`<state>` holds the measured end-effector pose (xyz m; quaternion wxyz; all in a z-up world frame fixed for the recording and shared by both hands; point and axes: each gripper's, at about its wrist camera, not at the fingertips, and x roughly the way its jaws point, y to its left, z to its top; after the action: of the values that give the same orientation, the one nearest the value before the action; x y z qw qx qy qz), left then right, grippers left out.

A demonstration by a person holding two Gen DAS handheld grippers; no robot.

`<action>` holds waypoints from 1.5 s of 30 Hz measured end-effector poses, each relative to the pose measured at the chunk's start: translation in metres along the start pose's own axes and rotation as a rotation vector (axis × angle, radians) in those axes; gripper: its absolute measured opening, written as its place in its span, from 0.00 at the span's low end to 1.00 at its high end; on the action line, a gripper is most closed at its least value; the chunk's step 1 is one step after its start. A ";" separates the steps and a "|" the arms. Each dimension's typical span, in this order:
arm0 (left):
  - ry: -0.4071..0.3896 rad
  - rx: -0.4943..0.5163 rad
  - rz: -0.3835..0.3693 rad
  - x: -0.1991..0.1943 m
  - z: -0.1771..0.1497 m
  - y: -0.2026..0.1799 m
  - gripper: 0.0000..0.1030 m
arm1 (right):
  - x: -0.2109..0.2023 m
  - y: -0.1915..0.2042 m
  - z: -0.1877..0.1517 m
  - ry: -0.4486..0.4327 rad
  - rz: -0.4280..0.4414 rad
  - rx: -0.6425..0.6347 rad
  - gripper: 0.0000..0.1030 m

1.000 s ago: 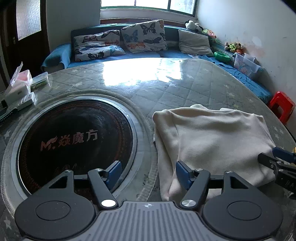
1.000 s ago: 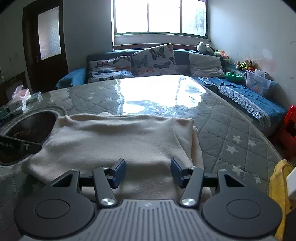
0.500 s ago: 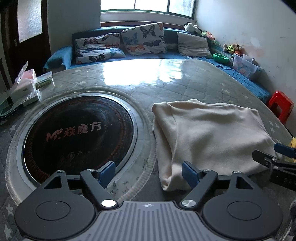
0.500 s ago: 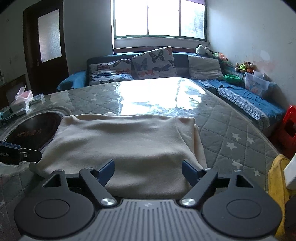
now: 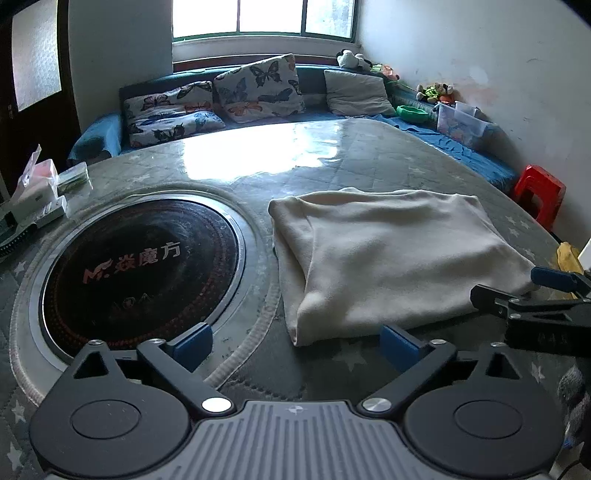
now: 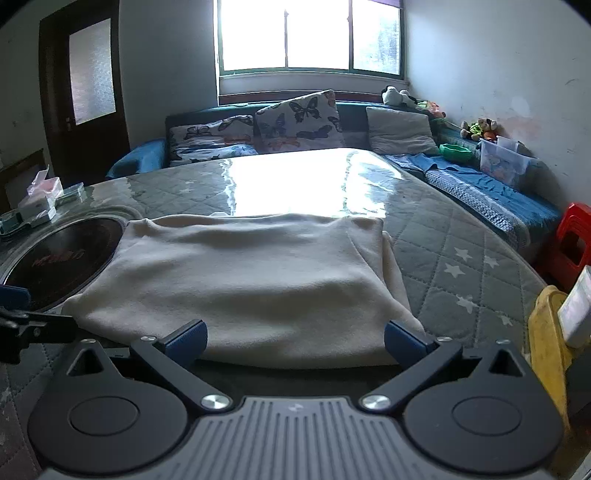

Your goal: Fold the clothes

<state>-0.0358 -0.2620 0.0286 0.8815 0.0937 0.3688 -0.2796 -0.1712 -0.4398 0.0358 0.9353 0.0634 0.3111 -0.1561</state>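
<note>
Cream garment (image 5: 388, 258) lies folded (both grippers' fingers spread) on table (image 5: 332, 155).

Boxes (image 5: 35, 201) crowd the table's (image 5: 369, 155) left edge.

Daylight comes in thru the window (image 6: 310, 35) at the back, blown out to white w/ no detail outside. Strong glare patch on the shiny table cover (image 6: 303, 184), nearly pure white in the right wrist view, softer in the left one (image 5: 258, 155). Rest of the room is dim, bluish; door (image 6: 79, 99) side goes v. dark. Soft shadow under the near edge of the folded cloth (image 6: 251, 280). Fisheye bends walls & table edges; corners black out. Focus is decent throughout.
</note>
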 end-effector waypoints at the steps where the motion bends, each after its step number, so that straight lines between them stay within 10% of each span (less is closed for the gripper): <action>1: -0.002 0.002 0.000 -0.001 -0.001 0.000 0.98 | 0.000 0.001 -0.001 0.001 -0.001 -0.002 1.00; 45: -0.048 0.063 -0.035 -0.018 -0.022 -0.008 1.00 | -0.010 0.010 -0.014 0.039 -0.035 -0.024 1.00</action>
<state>-0.0643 -0.2526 0.0259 0.8817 0.1082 0.3401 -0.3086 -0.1836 -0.4250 0.0313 0.9270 0.0499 0.3320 -0.1673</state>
